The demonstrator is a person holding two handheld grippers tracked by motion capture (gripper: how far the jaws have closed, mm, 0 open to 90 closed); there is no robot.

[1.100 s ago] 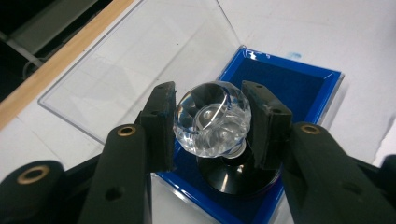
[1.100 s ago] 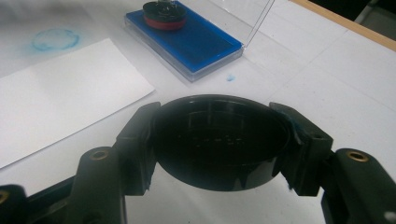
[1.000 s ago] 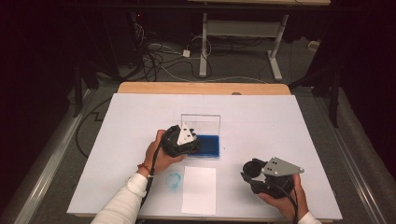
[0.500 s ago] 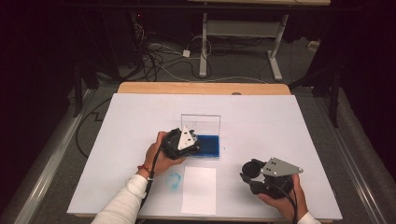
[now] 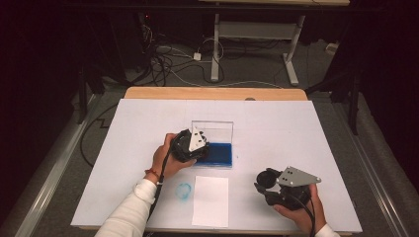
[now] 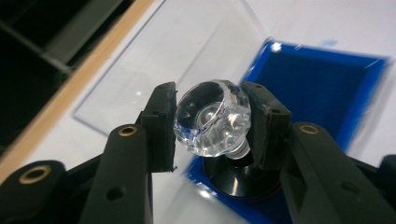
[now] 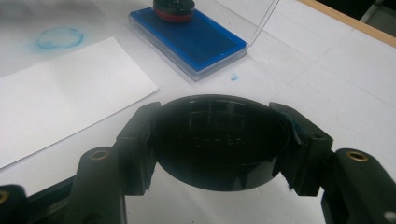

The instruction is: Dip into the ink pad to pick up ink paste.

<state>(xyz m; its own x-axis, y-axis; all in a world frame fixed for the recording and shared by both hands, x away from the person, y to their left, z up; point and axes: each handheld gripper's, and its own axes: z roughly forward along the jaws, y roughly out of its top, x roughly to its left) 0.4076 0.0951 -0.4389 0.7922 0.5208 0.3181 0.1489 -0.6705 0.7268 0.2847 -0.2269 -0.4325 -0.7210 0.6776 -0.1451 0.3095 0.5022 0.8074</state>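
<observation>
Two claws at work on one white counter (image 5: 276,123). Left claw (image 6: 211,126) clamped on one clear faceted knob (image 6: 212,122) of a stamp, black base (image 6: 238,179) pressed onto the blue pad. Right claw (image 7: 219,140) clamped on one round black cap (image 7: 219,140), near the counter's front right. One blue ink pad (image 5: 217,154) in a clear case mid-counter, lid (image 5: 213,131) standing up. One paper sheet (image 5: 211,200) just in front of it. One blue ring print (image 5: 184,190) left of the sheet, one small blue spot (image 7: 235,77) beside the pad.
</observation>
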